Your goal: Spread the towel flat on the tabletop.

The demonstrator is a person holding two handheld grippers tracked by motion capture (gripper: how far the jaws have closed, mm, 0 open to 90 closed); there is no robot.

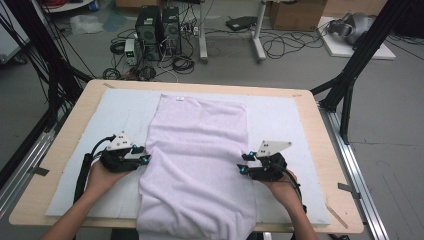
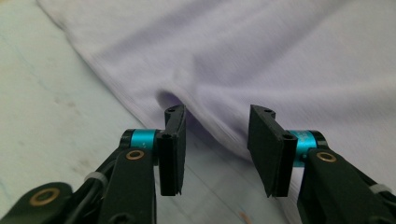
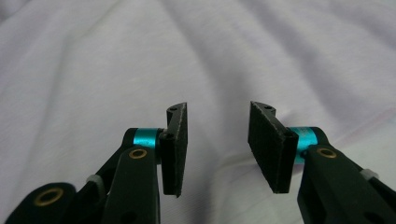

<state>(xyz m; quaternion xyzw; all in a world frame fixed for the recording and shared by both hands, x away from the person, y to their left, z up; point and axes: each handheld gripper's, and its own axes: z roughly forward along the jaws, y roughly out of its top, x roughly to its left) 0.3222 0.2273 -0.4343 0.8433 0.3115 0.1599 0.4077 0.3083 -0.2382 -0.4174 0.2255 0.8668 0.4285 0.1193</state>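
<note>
A pale lilac towel [image 1: 197, 160] lies lengthwise down the middle of the table, and its near end hangs over the front edge. My left gripper [image 1: 145, 154] sits at the towel's left edge, open; in the left gripper view the towel's hem [image 2: 219, 130] runs between its jaws with a small fold raised just ahead. My right gripper [image 1: 243, 163] is at the towel's right edge, open, with its jaws spread just above the towel [image 3: 196, 60]. Neither gripper [image 2: 217, 154] [image 3: 218, 149] holds anything.
A light grey-white mat [image 1: 287, 120] covers the wooden table [image 1: 327, 165] under the towel. Beyond the table, computer towers [image 1: 157, 30], loose cables and a cardboard box [image 1: 297, 15] stand on the floor. Black frame struts [image 1: 350, 75] rise at both sides.
</note>
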